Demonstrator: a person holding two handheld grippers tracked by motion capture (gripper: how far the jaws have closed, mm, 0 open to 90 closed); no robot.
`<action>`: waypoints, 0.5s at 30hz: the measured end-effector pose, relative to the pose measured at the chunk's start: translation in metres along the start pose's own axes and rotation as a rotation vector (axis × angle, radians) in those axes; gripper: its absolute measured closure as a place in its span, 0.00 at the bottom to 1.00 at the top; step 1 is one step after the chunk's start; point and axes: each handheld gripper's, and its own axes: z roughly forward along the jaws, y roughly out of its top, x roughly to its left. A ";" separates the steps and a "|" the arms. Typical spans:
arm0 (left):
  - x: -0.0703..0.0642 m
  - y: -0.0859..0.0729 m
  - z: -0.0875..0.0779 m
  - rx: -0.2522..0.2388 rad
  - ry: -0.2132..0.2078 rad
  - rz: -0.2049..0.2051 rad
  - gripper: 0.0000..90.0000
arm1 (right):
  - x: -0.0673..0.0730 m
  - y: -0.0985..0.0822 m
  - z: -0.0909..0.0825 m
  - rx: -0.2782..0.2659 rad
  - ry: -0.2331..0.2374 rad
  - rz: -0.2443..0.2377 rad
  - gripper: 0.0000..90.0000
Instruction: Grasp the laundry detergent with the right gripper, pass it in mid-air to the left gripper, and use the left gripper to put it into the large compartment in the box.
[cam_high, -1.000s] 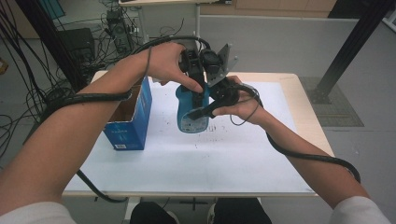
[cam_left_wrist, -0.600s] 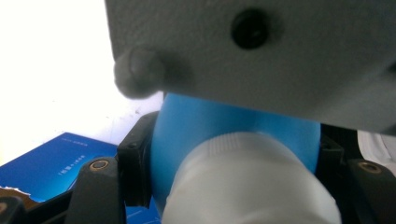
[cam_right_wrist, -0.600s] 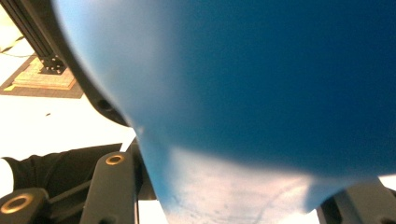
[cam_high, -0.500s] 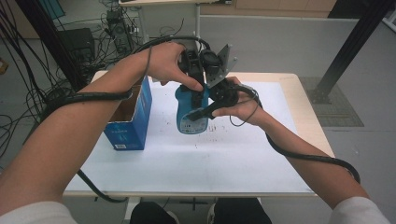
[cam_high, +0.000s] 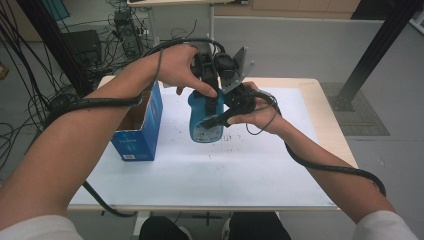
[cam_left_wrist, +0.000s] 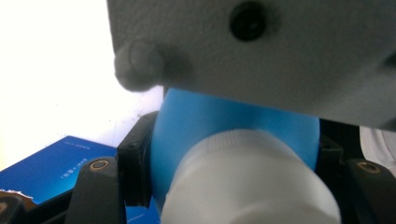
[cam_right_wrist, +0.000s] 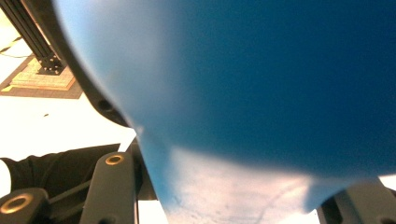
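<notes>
Blue smooth plastic bottle (cam_high: 205, 117) with ribbed white cap (cam_left_wrist: 252, 182), left claw (cam_high: 207, 87) clamped on its neck, right claw (cam_high: 222, 117) clamped on its body, open blue cardboard box (cam_high: 137, 127) on white tabletop (cam_high: 240, 170).

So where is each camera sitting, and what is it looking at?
High view: above the table, looking down on both forearms, the left gripper and right gripper shut on the blue bottle.
Left gripper view: along its jaws at the white cap.
Right gripper view: along its jaws, against the bottle.
All three views share the bottle; two share the blue box.
</notes>
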 end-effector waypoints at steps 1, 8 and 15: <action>0.000 0.000 0.000 0.000 0.002 0.002 0.40 | 0.000 0.000 0.000 0.000 -0.001 0.000 0.49; 0.000 -0.001 -0.001 -0.004 0.003 0.001 0.40 | 0.000 0.000 0.000 -0.004 0.001 0.004 0.49; 0.001 -0.001 0.000 -0.001 -0.005 0.001 0.40 | -0.001 0.000 0.001 -0.008 0.004 0.009 0.48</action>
